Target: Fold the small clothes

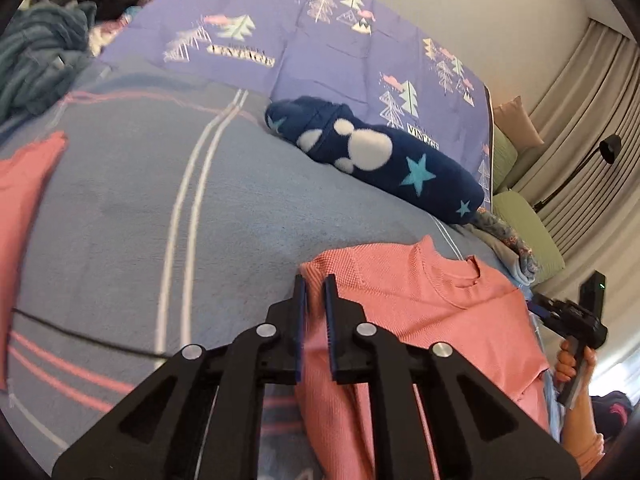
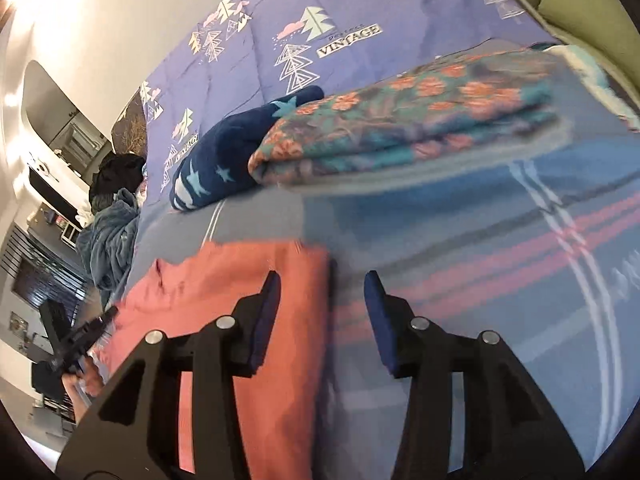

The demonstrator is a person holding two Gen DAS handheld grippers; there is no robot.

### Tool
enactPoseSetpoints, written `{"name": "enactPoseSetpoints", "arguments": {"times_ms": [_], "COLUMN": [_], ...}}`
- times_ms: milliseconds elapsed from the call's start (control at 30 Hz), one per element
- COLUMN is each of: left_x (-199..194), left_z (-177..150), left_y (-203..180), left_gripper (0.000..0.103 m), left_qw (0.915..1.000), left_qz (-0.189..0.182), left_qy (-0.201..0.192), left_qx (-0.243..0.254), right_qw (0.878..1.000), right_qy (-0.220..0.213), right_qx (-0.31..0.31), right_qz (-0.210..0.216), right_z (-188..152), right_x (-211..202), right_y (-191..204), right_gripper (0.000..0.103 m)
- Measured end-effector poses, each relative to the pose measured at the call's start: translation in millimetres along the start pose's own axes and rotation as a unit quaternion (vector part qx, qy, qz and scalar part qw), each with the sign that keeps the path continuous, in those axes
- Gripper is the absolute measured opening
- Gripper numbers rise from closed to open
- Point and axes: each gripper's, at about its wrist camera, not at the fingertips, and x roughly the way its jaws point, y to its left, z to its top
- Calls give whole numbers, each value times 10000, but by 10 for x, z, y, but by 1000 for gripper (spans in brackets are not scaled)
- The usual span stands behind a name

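Note:
A pink knit top (image 1: 432,312) lies on the grey-blue striped blanket (image 1: 120,200), neck hole toward the far right. My left gripper (image 1: 316,280) has its jaws nearly closed on the top's left shoulder edge, with pink cloth between them. In the right wrist view the same pink top (image 2: 248,288) lies low and left. My right gripper (image 2: 324,280) is open above the top's right edge and the blanket (image 2: 480,280), holding nothing. The right gripper also shows in the left wrist view (image 1: 568,312), held by a hand.
A navy fleece with stars and paw prints (image 1: 372,152) lies rolled up behind the top. A folded floral cloth (image 2: 400,120) lies on the blanket at the right. A purple quilt (image 1: 320,40) covers the back. A heap of blue and dark clothes (image 1: 44,52) sits far left. Another pink piece (image 1: 20,200) lies at the left edge.

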Motion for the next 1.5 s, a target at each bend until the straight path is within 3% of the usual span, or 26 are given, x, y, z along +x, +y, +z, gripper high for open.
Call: {"name": "enactPoseSetpoints", "arguments": {"times_ms": [100, 200, 233, 267, 300, 333, 367, 400, 433, 533, 600, 667, 700, 767, 1000, 1133, 1233, 1367, 1500], "left_x": [-289, -502, -502, -457, -370, -272, -98, -22, -127, -515, -809, -960, -1010, -1090, -1382, -1680, -1865, -2077, -2260], "left_z": [17, -50, -104, -236, -372, -489, -666, -789, -822, -745, -726, -769, -822, -979, -1837, -2202, -2378, -2647, -2914], "left_y": [-139, -471, -564, -698, -787, -828, -841, -829, -866, -888, -895, -867, -844, -841, -569, -500, -524, -621, -723], "left_gripper": [13, 32, 41, 48, 48, 48, 50, 50, 49, 49, 50, 50, 50, 50, 51, 51, 58, 64, 65], "left_qw": [9995, 9971, 9963, 9944, 9906, 9856, 9744, 9670, 9671, 9781, 9790, 9800, 9816, 9850, 9958, 9973, 9961, 9937, 9924], "left_qz": [-167, -489, -450, -219, 110, 422, 992, 1291, 1301, 1064, 1050, 1111, 1117, 1018, 156, -151, -377, -464, -322], "left_qy": [-236, -259, -184, -32, 133, 297, 597, 668, 461, 173, -152, -170, -101, 5, 687, 586, 675, 860, 915], "left_qx": [105, 526, 704, 1031, 1356, 1609, 1928, 2092, 2138, 1783, 1743, 1641, 1543, 1395, 578, 427, 429, 549, 761], "right_qw": [9996, 9961, 9916, 9866, 9782, 9761, 9750, 9750, 9770, 9848, 9875, 9908, 9923, 9940, 9935, 9970, 9974, 9985, 9981], "right_qy": [12, 231, 343, 392, 331, 238, 206, 207, 210, 111, -114, -177, -136, 0, -2, 213, 254, 185, 137], "right_qx": [-237, -847, -1180, -1356, -1618, -1733, -1700, -1577, -1428, -1221, -1232, -1111, -1014, -921, -1101, -742, -679, -327, -158], "right_qz": [121, -22, -396, -815, -1260, -1289, -1415, -1553, -1568, -1229, -973, -759, -703, -585, -299, -87, -54, 393, 579], "right_z": [-357, -751, -878, -961, -1049, -1091, -1089, -1070, -1063, -1122, -1183, -1231, -1270, -1409, -2103, -2456, -2714, -2998, -3249], "right_x": [-332, -464, -420, -375, -320, -331, -362, -397, -447, -692, -886, -982, -1001, -1054, -1495, -1766, -1954, -2203, -2393], "right_y": [34, 226, 299, 314, 309, 311, 316, 318, 317, 316, 345, 365, 361, 410, 433, 208, 132, 22, -27], "right_gripper": [43, 46, 47, 45, 45, 45, 46, 48, 48, 48, 48, 46, 35, 22, 22, 24, 26, 41, 42]}}
